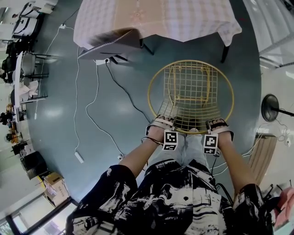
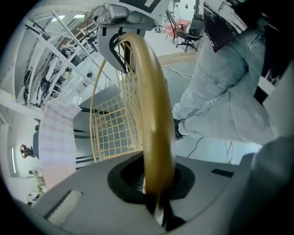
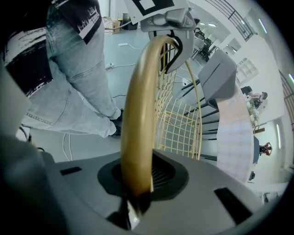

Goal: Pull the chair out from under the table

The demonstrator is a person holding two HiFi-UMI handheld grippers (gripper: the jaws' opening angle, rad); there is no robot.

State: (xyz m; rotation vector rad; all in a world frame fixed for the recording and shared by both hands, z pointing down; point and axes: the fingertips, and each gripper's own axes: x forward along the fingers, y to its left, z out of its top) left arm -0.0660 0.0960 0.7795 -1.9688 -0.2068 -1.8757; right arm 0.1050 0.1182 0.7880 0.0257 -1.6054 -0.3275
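Left gripper (image 1: 161, 123) and right gripper (image 1: 217, 125): jaws clenched on near rim of gold wire chair (image 1: 190, 92) | chair: on floor, just near of clothed tabletop (image 1: 183, 18) | risk: smooth round rim may slip; a high pull may tip the chair nearward.

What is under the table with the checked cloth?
Under the table, a grey chair pokes out at the left corner and a black leg shows on the right. The gold wire chair stands clear of it. Everything farther under is covered by the cloth.
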